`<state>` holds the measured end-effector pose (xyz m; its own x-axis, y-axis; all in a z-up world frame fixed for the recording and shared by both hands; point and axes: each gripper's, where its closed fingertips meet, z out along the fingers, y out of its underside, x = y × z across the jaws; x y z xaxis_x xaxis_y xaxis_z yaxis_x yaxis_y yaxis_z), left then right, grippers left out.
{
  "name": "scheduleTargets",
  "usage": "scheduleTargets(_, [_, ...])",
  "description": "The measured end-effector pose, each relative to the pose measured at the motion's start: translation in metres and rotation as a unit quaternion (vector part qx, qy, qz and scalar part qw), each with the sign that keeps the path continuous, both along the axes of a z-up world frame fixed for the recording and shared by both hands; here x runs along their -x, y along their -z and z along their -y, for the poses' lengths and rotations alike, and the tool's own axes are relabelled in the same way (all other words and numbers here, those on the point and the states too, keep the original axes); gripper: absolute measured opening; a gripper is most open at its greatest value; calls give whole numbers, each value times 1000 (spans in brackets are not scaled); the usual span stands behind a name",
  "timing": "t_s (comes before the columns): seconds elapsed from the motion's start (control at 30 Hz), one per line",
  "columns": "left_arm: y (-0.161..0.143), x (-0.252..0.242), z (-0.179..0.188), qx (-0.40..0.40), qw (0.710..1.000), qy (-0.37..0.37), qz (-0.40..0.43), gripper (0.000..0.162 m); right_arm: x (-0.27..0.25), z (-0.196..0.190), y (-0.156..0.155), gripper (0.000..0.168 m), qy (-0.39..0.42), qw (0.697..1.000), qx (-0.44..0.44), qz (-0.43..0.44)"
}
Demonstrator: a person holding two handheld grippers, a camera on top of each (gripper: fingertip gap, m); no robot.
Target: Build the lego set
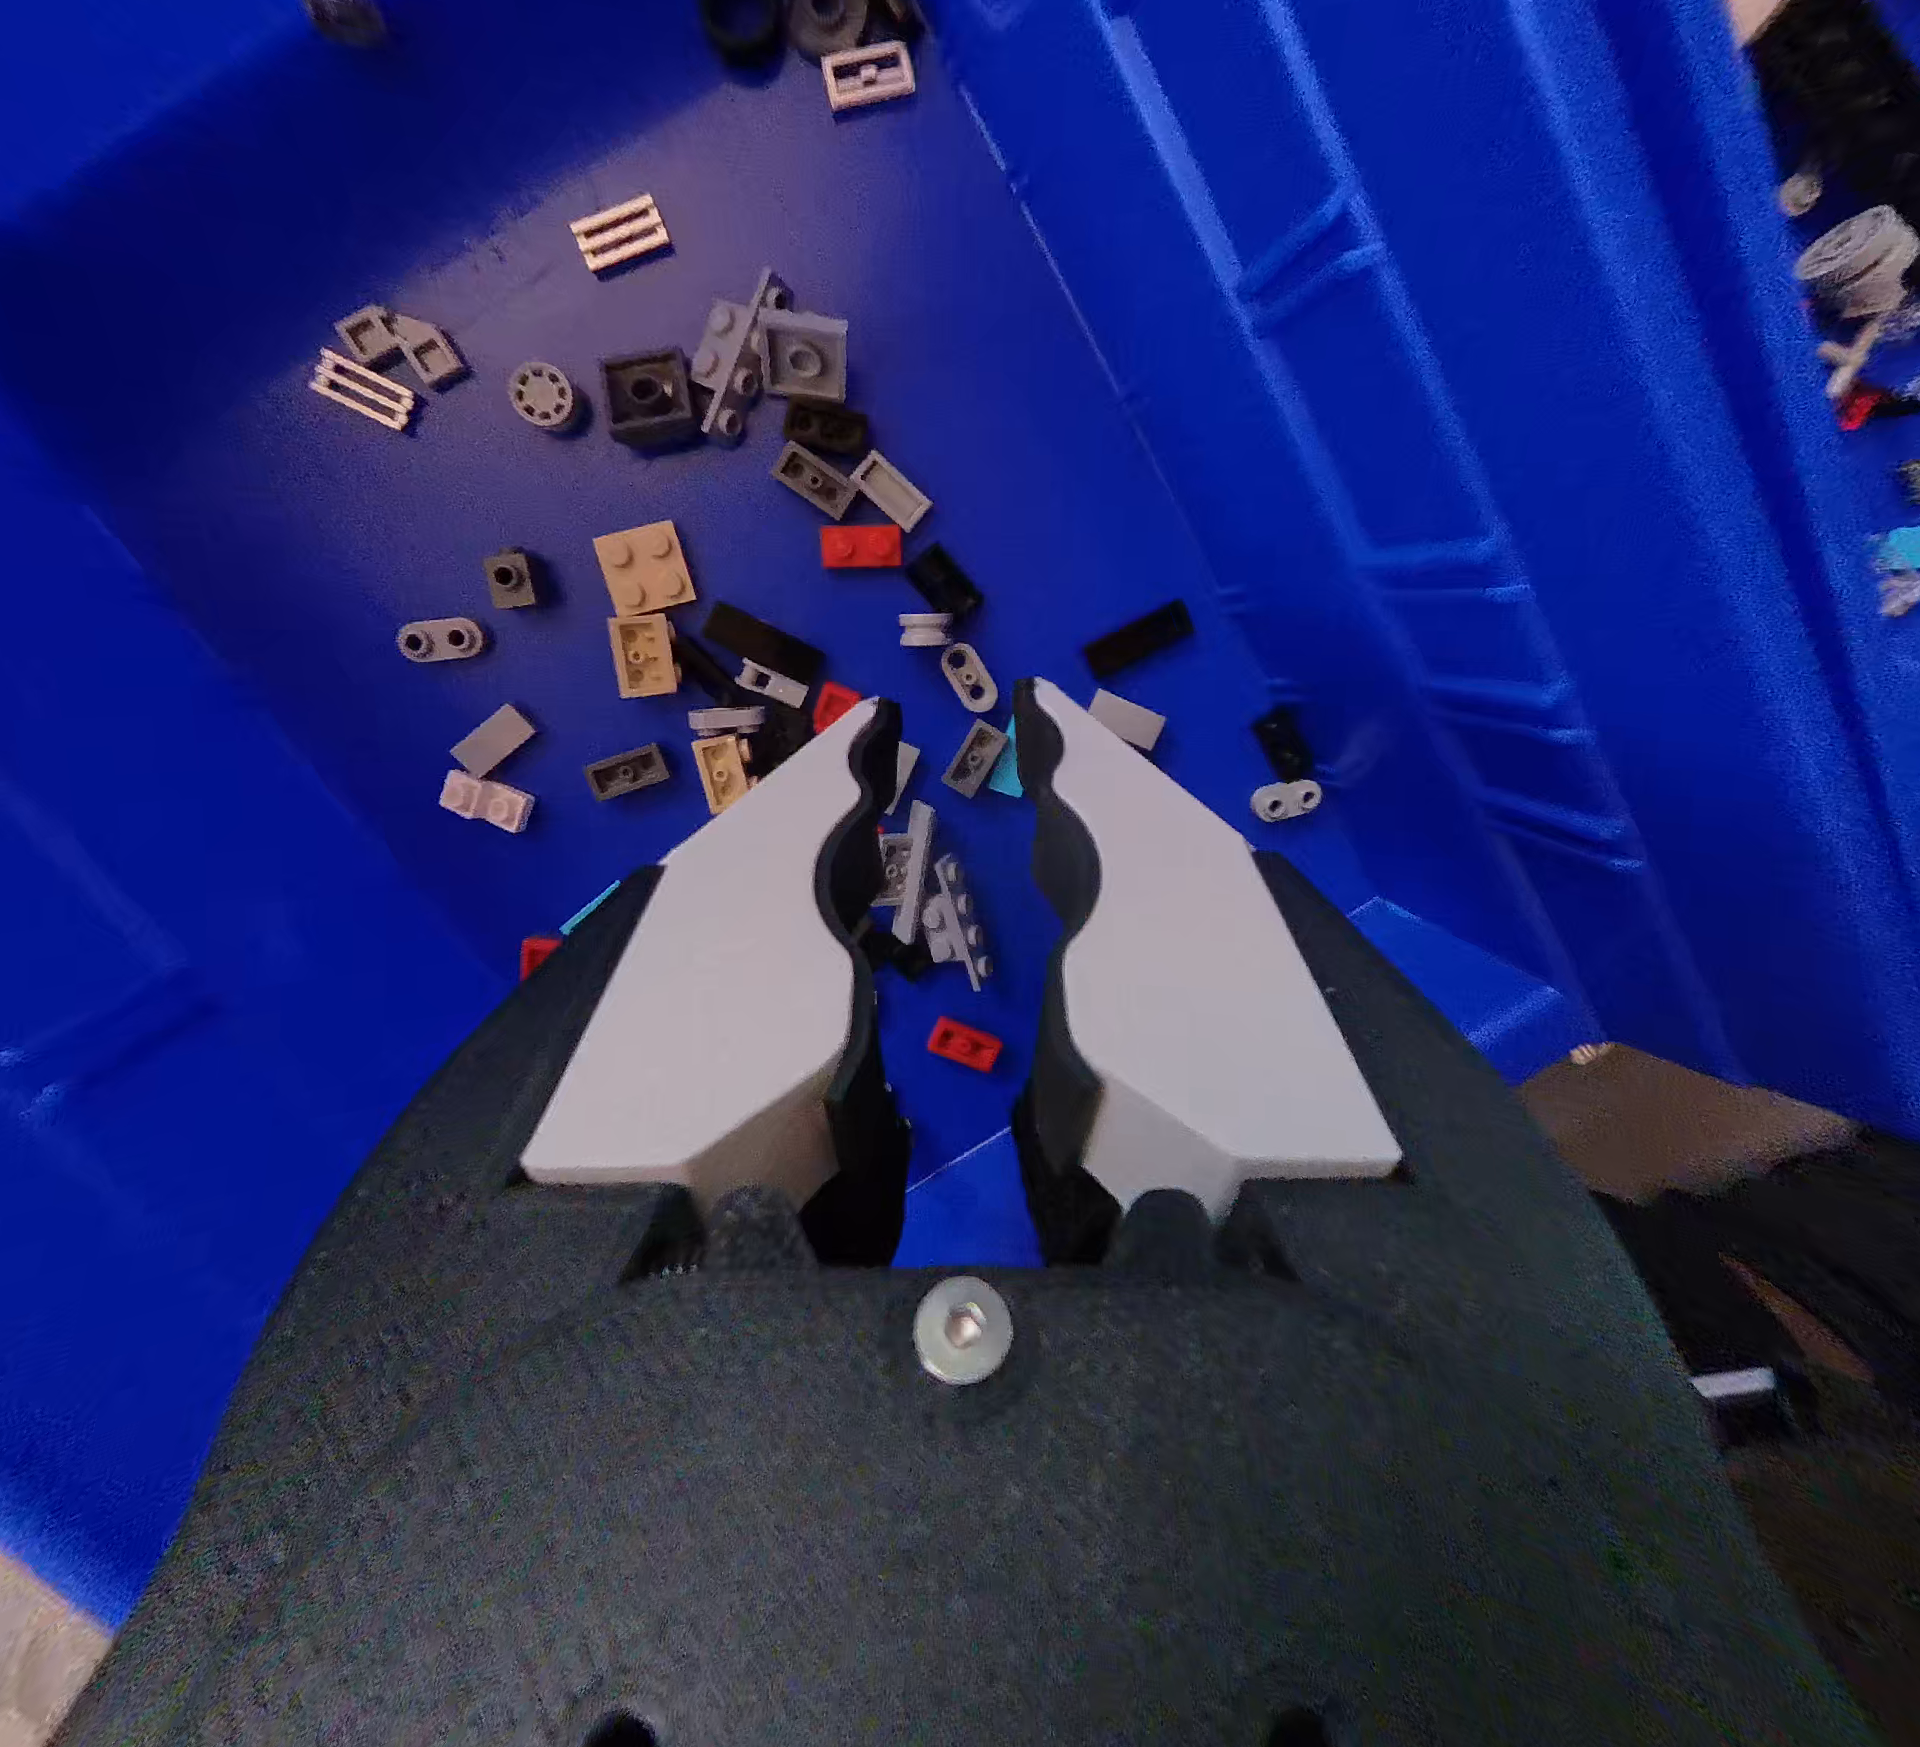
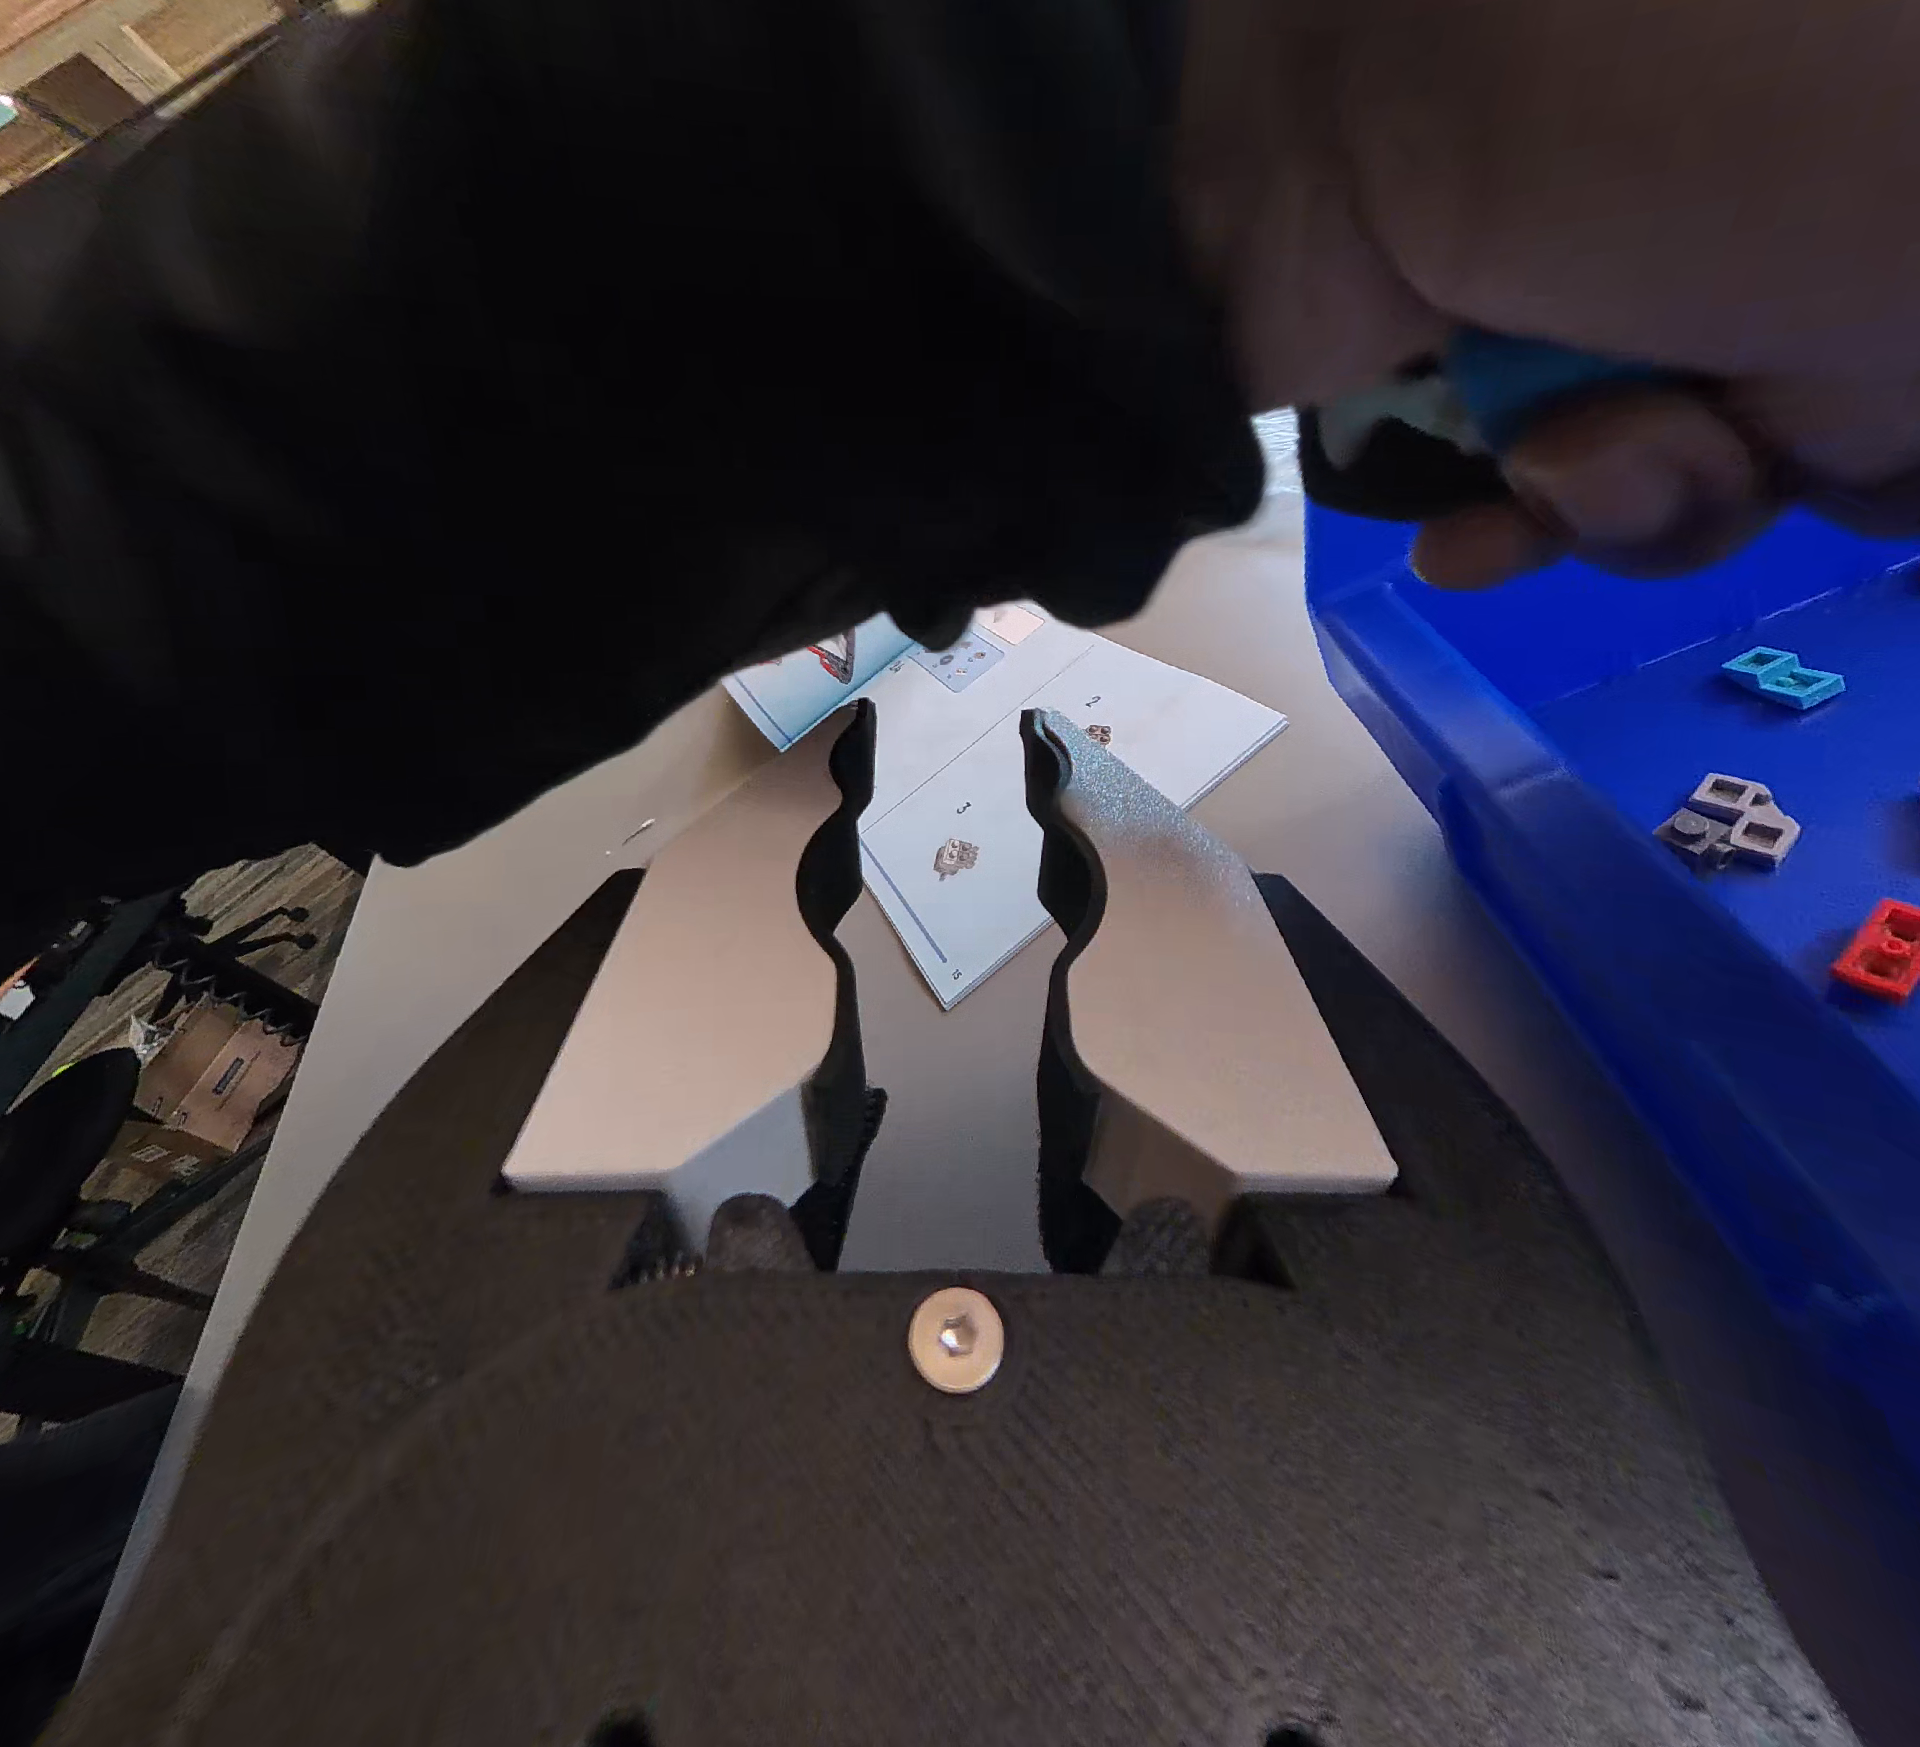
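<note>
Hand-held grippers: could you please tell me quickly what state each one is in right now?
Left hand-held gripper: open, empty, over loose bricks in the blue bin.
Right hand-held gripper: open, empty, over the booklet.

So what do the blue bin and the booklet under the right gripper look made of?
Blue bin: apparently moulded plastic, matte to slightly glossy, with ribbed walls. Booklet: thin printed paper, lying flat on the table, its edges crisp and thin.
</note>
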<state>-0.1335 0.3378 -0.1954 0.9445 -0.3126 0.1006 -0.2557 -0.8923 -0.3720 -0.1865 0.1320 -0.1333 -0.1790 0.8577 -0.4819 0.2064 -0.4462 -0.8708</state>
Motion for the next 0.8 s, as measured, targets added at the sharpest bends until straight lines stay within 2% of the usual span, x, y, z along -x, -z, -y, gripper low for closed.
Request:
scheduleTargets(0.27, [22,-1,-1,29,1000,0,-13,21,0,-1,0,28,1,1000,1,1])
scheduleTargets(0.37, [24,2,-2,21,999,7,-32,10,0,-1,0,28,1,1000,1,1])
scheduleTargets(0.5, [18,0,0,8,1000,9,-22,10,0,-1,0,28,1,1000,0,1])
scheduleTargets(0.63, [-23,5,6,-59,998,-23,21,10,0,-1,0,28,2,1000,3,-1])
scheduleTargets(0.7, [-54,7,16,-106,990,-45,76,10,0,-2,0,28,2,1000,4,-1])
scheduleTargets(0.8, [-102,11,41,-180,963,-78,184,10,0,-2,0,28,3,1000,3,-1])
